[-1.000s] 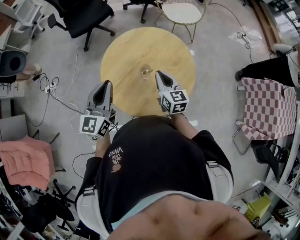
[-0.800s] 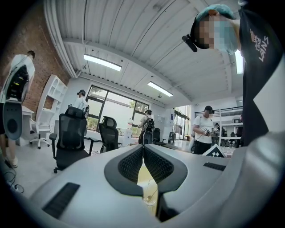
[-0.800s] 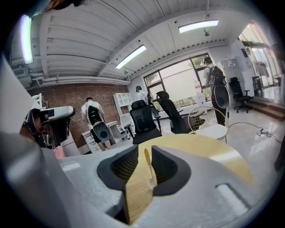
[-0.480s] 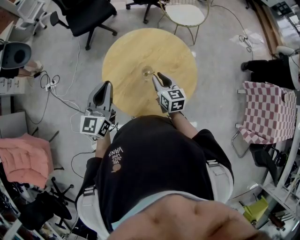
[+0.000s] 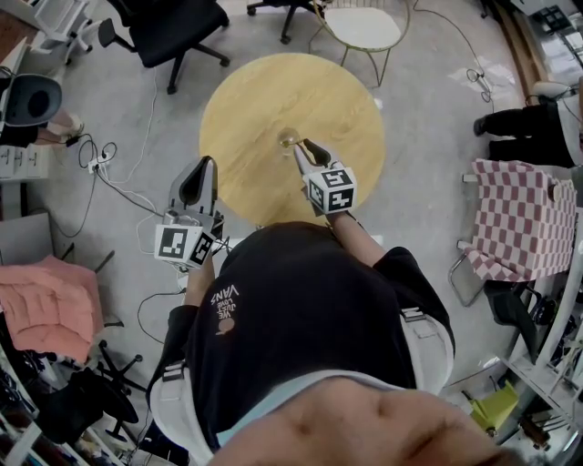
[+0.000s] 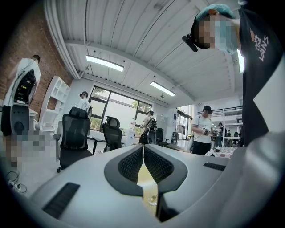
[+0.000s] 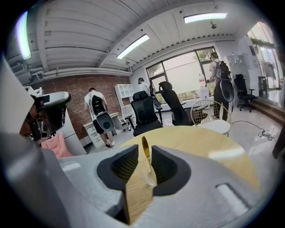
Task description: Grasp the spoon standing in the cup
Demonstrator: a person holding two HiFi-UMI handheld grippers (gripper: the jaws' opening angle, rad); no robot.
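A small clear glass cup stands near the middle of the round wooden table, with a gold spoon upright in it. My right gripper reaches over the table right up to the cup. In the right gripper view the spoon handle rises in the gap of the right gripper, whose jaws stand open on either side without pressing it; the cup shows below. My left gripper hangs off the table's left edge, jaws shut and holding nothing. The cup is small and far in that view.
A black office chair and a white round-seat chair stand beyond the table. A checked cloth covers a chair at the right. Cables lie on the floor at the left, near pink cloth. Several people stand around the room.
My right gripper has moved forward and slightly left over the table until its jaws bracket the spoon. The left gripper has stayed where it was.
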